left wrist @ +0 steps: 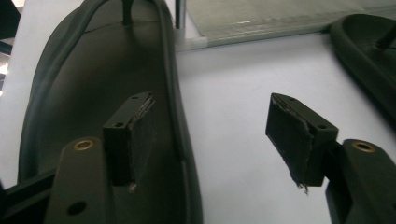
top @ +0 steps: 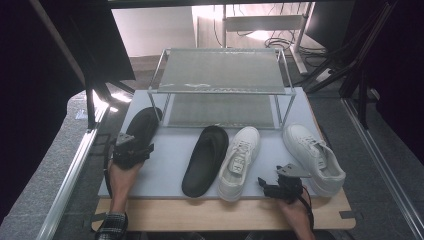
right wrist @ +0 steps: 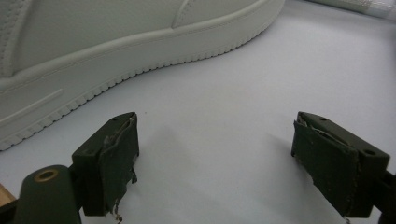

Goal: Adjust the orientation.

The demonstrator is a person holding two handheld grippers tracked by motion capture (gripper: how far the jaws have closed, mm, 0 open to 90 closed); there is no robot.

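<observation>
The black slipper (top: 141, 125) lies near the left edge of the grey mat (top: 170, 165), toe against the foot of the wire rack (top: 220, 70). The left gripper (top: 134, 150) sits over its heel end. In the left gripper view one pad (left wrist: 140, 135) hangs above the smooth, matte footbed (left wrist: 93, 93) and the other (left wrist: 289, 135) above bare mat beyond the raised side rim; the jaws stand apart, straddle that rim and press on nothing. The slipper is rubbery, rounded, with a thong post at the toe.

Its twin, a second black slipper (top: 205, 160), lies mid-mat, just beside a white sneaker (top: 240, 162) with laces. Another white sneaker (top: 312, 157) lies towards the right edge.

The right gripper (top: 272, 189) rests near the front edge between the two sneakers, jaws wide, nothing between them; frayed pads. A ribbed white sole (right wrist: 116, 60) passes just beyond them.

The rack is metal-framed with mesh shelves.
</observation>
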